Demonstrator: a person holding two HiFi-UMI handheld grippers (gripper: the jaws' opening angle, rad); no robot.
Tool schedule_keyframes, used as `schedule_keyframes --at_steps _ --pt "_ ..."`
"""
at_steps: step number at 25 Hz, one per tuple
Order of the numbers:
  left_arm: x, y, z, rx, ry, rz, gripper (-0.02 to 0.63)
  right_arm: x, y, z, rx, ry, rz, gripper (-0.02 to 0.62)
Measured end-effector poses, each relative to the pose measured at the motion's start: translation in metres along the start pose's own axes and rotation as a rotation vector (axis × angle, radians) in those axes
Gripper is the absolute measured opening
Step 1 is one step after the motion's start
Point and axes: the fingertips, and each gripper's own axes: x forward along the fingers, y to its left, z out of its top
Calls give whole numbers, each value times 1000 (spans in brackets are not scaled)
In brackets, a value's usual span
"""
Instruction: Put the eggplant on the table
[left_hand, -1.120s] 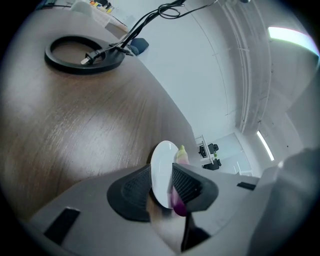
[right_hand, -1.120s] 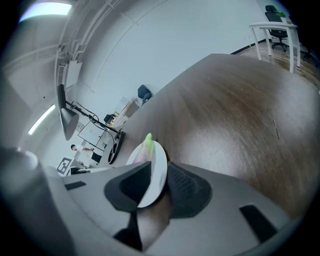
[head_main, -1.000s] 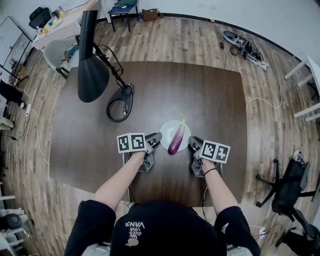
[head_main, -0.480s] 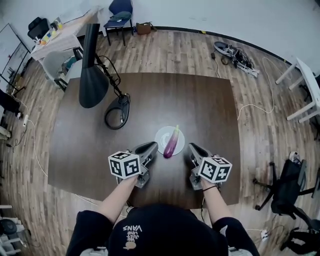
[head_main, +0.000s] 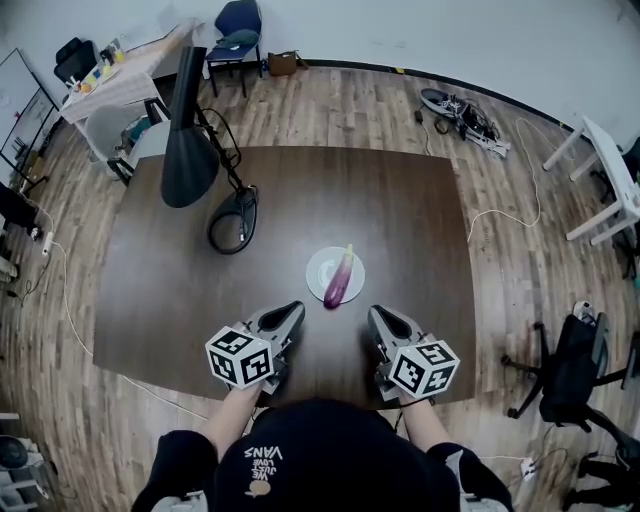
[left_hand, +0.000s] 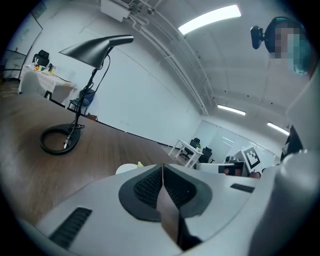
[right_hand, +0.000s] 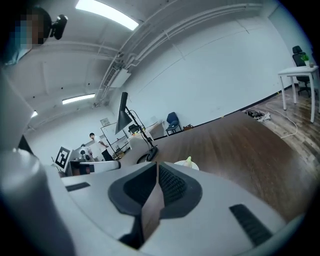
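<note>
**Table (head_main: 400, 200):** dark wood. A person stands at its near edge with a gripper in each hand.

**Eggplant (head_main: 340, 280):** purple, lying on a white plate (head_main: 316, 268) in the near half of the table. Its pale stem end points away from the person and its rounded end overhangs the plate's near rim. It rests on the plate, not on the bare table top.

**Left gripper (head_main: 296, 308):** held at the near edge, left of the plate and apart from it. Its jaws have just been closing and now stand together with nothing between them (its own view shows the ribbed pads meeting along one seam). It points toward the plate.

**Right gripper (head_main: 371, 312):** held at the near edge, right of the plate and apart from it. Jaws are together and empty. Only the stem tip of the eggplant shows over the jaws in its view.

**Lamp (head_main: 188, 130):** black, at the table's far left, with a round base (head_main: 235, 218).
</note>
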Motion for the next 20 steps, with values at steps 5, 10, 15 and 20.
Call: schedule_keyframes --at_steps 5,10,15,20 --pt "-12 -11 7 7 -67 15 15 -14 15 12 -90 -58 -12 20" --pt "-16 -24 3 112 -62 20 12 -21 25 16 -125 -85 -1 18" --pt "-14 -40 -1 178 -50 5 11 -28 30 16 -156 -92 0 18" --pt "-18 -42 -1 168 -51 -1 11 -28 35 14 -174 -82 2 18"
